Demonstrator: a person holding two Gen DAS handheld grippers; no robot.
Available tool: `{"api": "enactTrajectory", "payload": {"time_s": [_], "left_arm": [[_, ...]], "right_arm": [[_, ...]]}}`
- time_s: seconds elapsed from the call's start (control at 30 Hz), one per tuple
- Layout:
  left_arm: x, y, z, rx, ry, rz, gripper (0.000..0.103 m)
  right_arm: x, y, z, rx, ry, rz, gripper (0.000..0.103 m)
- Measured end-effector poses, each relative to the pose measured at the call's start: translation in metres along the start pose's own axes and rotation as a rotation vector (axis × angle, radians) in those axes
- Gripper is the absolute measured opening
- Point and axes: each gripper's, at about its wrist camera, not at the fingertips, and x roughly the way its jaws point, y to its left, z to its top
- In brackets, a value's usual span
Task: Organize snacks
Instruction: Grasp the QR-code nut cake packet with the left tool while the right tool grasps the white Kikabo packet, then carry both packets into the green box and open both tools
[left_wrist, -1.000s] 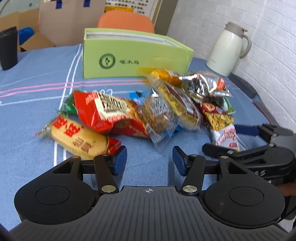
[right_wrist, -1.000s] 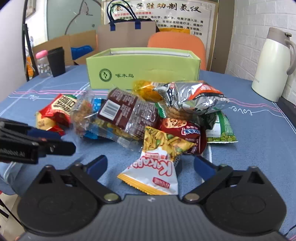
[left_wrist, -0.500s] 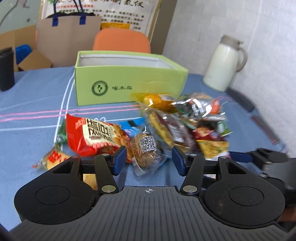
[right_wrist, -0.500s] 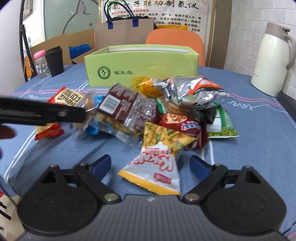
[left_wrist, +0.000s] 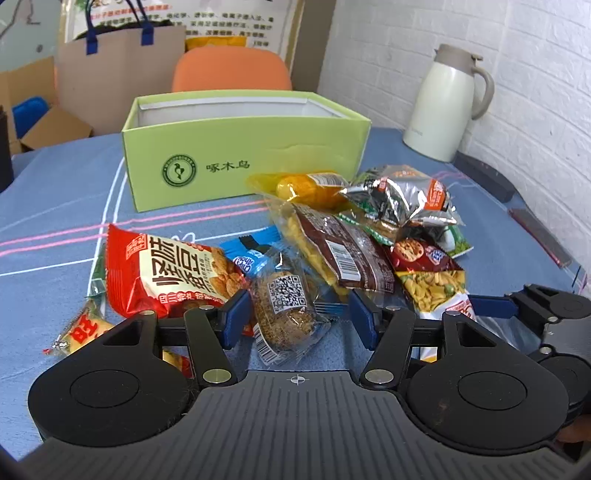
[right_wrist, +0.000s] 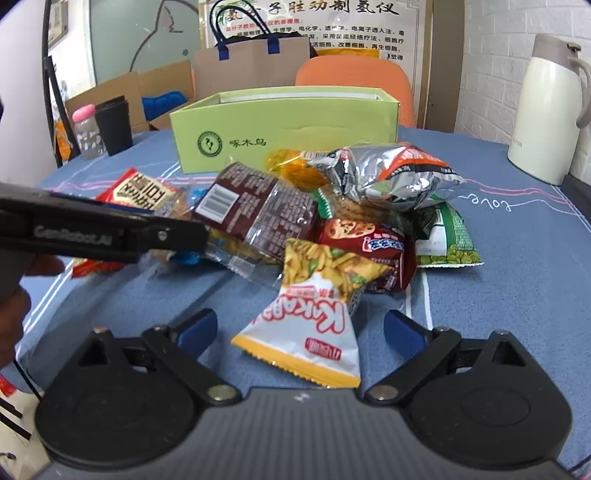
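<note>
A pile of snack packets lies on the blue tablecloth in front of an open green box (left_wrist: 243, 162) (right_wrist: 288, 136). My left gripper (left_wrist: 301, 319) straddles a clear-wrapped brown cake with a QR label (left_wrist: 288, 310). Its jaws are opening and the pads do not press on the cake. A red packet (left_wrist: 166, 273) lies just to its left. My right gripper (right_wrist: 300, 328) stands open around the near end of a white and yellow KAKA packet (right_wrist: 306, 325), with gaps on both sides. One of the left gripper's fingers (right_wrist: 162, 234) reaches in from the left over the pile.
A white thermos jug (left_wrist: 443, 103) (right_wrist: 546, 110) stands at the back right near the brick wall. An orange chair (left_wrist: 229, 70) and a paper bag (left_wrist: 118, 66) are behind the box. A black cup (right_wrist: 112, 125) and a pink-capped bottle (right_wrist: 84, 129) stand at the back left.
My left gripper has moved forward from beside the yellow and red packet to the QR-labelled cake, and its jaws stand slightly wider. The right gripper has stayed in place.
</note>
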Motion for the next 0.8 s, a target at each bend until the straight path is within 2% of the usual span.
{"api": "enactTrajectory", "payload": {"time_s": [0.03,0.07,0.1,0.13,0.17,0.2,0.27,0.33,0.5,0.63,0.8], "left_arm": [[0.000,0.002,0.001,-0.006,0.004,-0.006,0.042],[0.001,0.003,0.000,-0.008,0.006,-0.011,0.042],[0.001,0.004,0.000,-0.006,0.009,-0.014,0.041],[0.002,0.004,-0.001,-0.005,0.013,-0.015,0.028],[0.001,0.003,-0.002,0.003,0.016,-0.005,0.021],[0.000,0.003,-0.003,0.017,0.014,0.006,0.014],[-0.007,0.007,-0.005,-0.015,0.020,-0.015,0.008],[-0.017,0.014,-0.007,-0.055,0.028,-0.063,0.007],[-0.041,0.026,-0.004,-0.137,0.042,-0.161,0.008],[-0.055,0.029,0.023,-0.125,-0.013,-0.193,0.008],[-0.031,0.031,0.092,-0.067,-0.074,-0.127,0.008]], "right_arm": [[0.002,0.001,0.001,0.002,-0.008,0.001,0.096],[0.003,0.002,0.001,-0.006,-0.021,0.001,0.092],[0.003,0.004,0.001,-0.020,-0.037,-0.006,0.077],[0.001,0.005,0.000,-0.023,-0.053,-0.012,0.065],[-0.002,0.003,0.000,-0.006,-0.053,-0.005,0.049],[-0.006,0.000,-0.001,0.015,-0.049,0.012,0.045],[-0.017,-0.004,-0.006,0.035,-0.043,0.029,0.044],[-0.032,-0.008,-0.009,0.052,-0.058,0.039,0.044],[-0.057,-0.022,0.004,0.134,-0.121,0.138,0.044],[-0.055,-0.019,0.042,0.053,-0.186,0.145,0.044],[-0.023,-0.025,0.117,-0.106,-0.241,0.096,0.045]]}}
